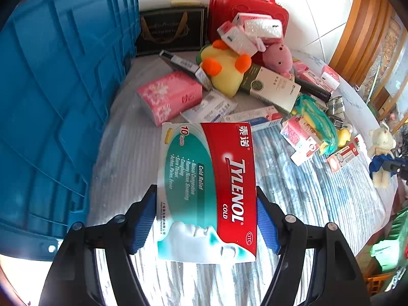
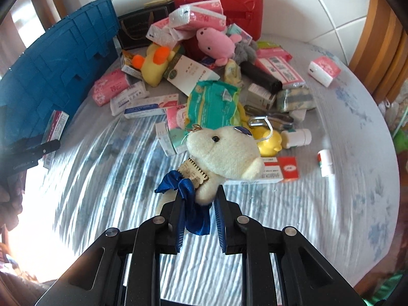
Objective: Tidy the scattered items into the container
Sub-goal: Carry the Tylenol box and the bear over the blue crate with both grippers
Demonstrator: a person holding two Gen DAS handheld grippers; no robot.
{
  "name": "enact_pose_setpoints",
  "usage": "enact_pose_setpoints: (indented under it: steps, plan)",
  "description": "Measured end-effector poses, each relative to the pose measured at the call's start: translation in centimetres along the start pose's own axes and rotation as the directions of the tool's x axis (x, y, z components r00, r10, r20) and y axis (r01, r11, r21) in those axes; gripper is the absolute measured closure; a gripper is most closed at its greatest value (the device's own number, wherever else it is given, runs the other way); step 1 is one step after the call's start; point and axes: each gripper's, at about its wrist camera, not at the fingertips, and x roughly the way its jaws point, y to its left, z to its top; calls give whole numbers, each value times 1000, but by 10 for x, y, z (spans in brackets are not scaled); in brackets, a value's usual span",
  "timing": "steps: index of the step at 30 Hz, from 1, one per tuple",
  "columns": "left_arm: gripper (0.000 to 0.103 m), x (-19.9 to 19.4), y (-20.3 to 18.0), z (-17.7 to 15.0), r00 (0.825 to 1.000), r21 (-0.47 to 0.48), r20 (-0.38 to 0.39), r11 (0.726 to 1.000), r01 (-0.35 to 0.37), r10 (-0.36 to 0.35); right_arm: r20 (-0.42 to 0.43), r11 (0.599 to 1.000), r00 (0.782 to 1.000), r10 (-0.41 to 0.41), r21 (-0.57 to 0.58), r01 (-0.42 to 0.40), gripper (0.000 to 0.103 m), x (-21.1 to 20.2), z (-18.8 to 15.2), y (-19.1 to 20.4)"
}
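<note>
My left gripper (image 1: 206, 219) is shut on a red and teal Tylenol Cold box (image 1: 207, 191) and holds it above the blue-patterned cloth, right of the blue crate (image 1: 58, 97). The box also shows in the right wrist view (image 2: 54, 132) beside the crate (image 2: 61, 76). My right gripper (image 2: 199, 219) is shut on a cream plush bear with a blue ribbon (image 2: 224, 153), lifted above the cloth. The bear also shows at the right edge of the left wrist view (image 1: 381, 153). Scattered boxes, tissue packs and toys lie in a heap behind.
A red case (image 2: 219, 7) and a dark gift bag (image 2: 142, 28) stand at the back. A yellow duck plush (image 1: 224, 68), pink plush (image 2: 216, 43), green wipes pack (image 2: 214, 104), pink tissue pack (image 1: 170, 97), white bottles (image 2: 297, 137) and several medicine boxes lie on the cloth.
</note>
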Motion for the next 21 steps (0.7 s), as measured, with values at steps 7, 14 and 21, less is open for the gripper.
enact_pose_setpoints:
  steps: [7,14,21]
  plan:
    - [33,-42,-23,22,997,32,77,999,-16,14,100,1000,995,17,-19,-16,83,-50,17,0]
    - [33,-91,-44,47,988,51,154,999,-14,6,202,999,979,36,-34,-29,83,-98,37,0]
    - [33,-130,-60,67,978,74,207,997,-5,-10,272,998,960,64,-39,-55,83,-133,49,5]
